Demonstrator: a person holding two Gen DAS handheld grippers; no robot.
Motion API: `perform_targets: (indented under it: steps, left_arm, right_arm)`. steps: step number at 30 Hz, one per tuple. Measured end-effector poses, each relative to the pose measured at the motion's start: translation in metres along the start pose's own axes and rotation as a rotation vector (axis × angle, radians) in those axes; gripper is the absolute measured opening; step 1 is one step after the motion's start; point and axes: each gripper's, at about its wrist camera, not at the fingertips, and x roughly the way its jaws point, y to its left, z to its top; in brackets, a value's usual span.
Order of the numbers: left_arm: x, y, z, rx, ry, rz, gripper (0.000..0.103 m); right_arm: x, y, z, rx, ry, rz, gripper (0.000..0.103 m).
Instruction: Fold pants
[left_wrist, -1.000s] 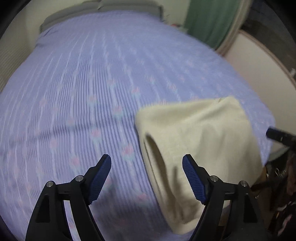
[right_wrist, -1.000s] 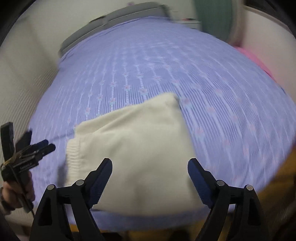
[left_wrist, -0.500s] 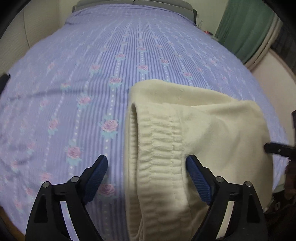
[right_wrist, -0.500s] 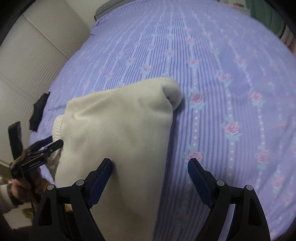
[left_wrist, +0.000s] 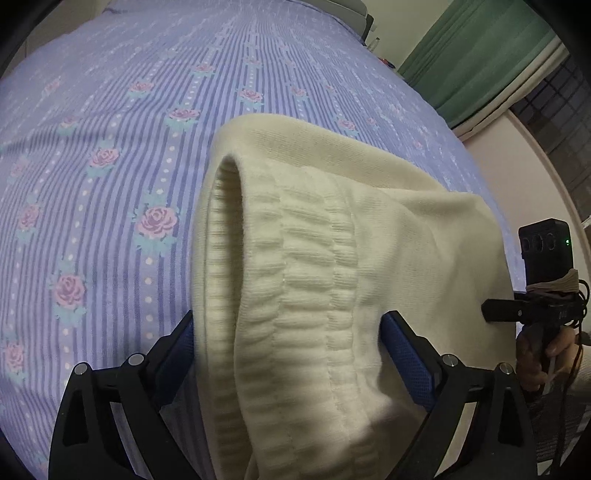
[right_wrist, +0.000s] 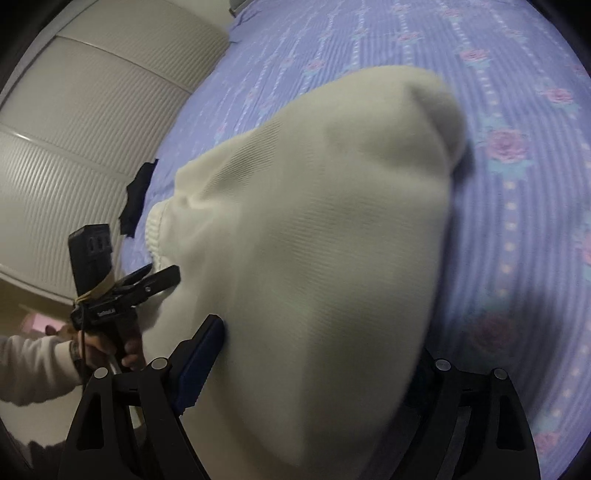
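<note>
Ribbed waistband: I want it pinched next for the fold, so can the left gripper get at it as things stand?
Probably yes. The ribbed waistband already lies between the open fingers of the left gripper, with nothing between them. Closing should catch it.

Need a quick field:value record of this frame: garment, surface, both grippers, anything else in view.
garment: cream pants, ribbed elastic waistband facing the left wrist camera
surface: purple striped bedsheet with rose print
left gripper: open, fingers either side of the waistband, not closed on it
right gripper: open, straddling the plain end of the pants; right finger hidden by fabric
fold state: pants bunched, not laid flat
other: dark cloth at bed edge; green curtain
</note>
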Motion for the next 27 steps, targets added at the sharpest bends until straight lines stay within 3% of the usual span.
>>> perform_targets:
  steps: [3,7,10,12,14,20,27]
  left_arm:
    - [-0.008,0.006,-0.001,0.038,0.011,-0.006,0.098]
    - [-0.004,0.009,-0.001,-0.013,-0.002,-0.012,0.099]
    - [-0.004,0.003,0.0,-0.033,0.006,-0.029,0.08]
    - [-0.007,0.0,0.0,-0.018,0.019,-0.04,0.064]
    - [-0.012,-0.005,0.001,0.014,0.03,-0.034,0.058]
    - [-0.017,-0.03,0.016,0.079,0.059,0.039,0.047]
    - [-0.031,-0.06,0.032,0.141,0.085,0.113,0.043]
  right_arm:
    - [-0.006,0.01,-0.001,-0.04,0.02,0.017,0.086]
    - [0.006,0.005,-0.004,-0.02,0.067,0.009,0.084]
    - [0.007,0.003,-0.001,0.026,0.047,0.011,0.074]
    - [0.003,0.0,-0.002,0.065,0.03,0.025,0.052]
    - [-0.002,0.001,-0.006,0.081,0.017,0.026,0.046]
    - [0.002,0.037,-0.005,0.044,-0.007,-0.061,0.038]
    - [-0.021,0.06,-0.01,0.047,-0.052,-0.114,0.034]
